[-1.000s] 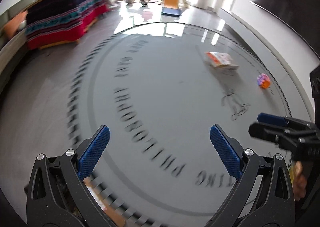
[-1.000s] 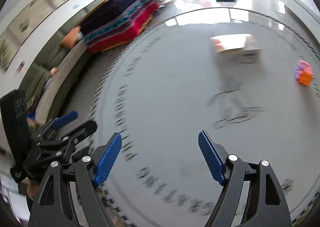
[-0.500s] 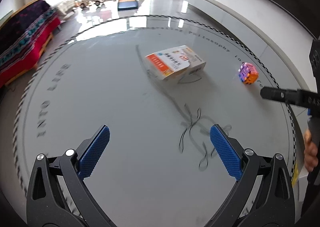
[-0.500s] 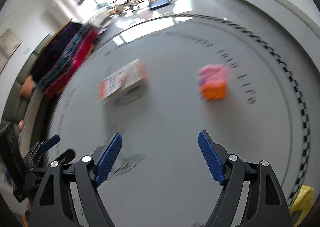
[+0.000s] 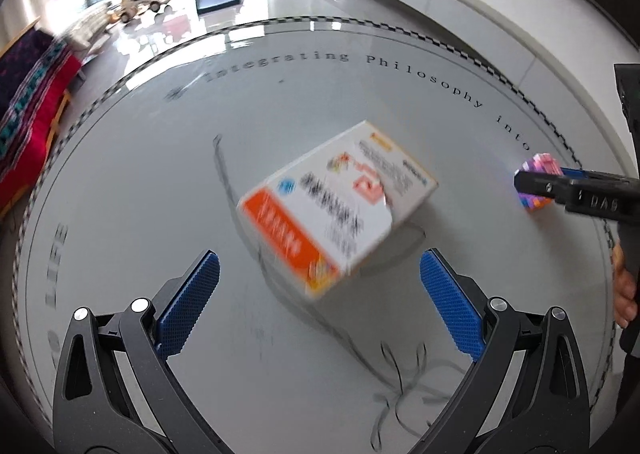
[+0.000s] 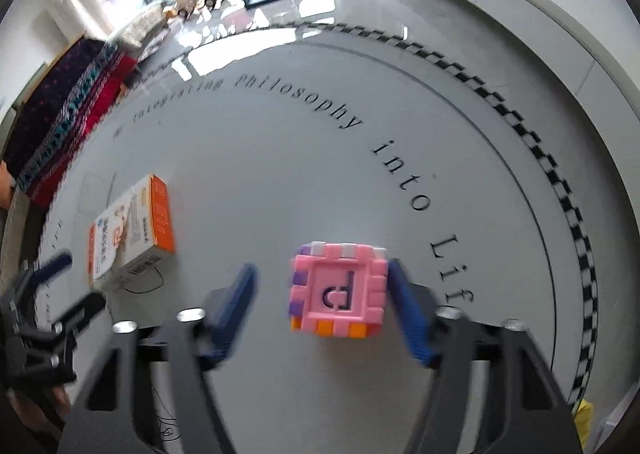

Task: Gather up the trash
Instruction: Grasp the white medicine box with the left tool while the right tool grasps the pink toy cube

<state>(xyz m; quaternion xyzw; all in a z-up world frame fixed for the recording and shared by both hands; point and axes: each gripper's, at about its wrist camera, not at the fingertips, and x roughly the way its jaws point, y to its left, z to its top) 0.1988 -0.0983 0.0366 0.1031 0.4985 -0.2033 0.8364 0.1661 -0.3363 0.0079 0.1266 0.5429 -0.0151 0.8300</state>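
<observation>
White/orange medicine box lying flat on the round table w/ printed face up, angled diagonally. Pink foam puzzle cube, purple + orange bits on its edges, sits upright well apart from the box.

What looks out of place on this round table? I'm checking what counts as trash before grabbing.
Two loose items sit on the round table: a white and orange box, lying askew, and a pink foam puzzle cube, between the open fingers of the right hand-held gripper. Dark scribbles mark the surface. Nothing looks spilled.
</observation>
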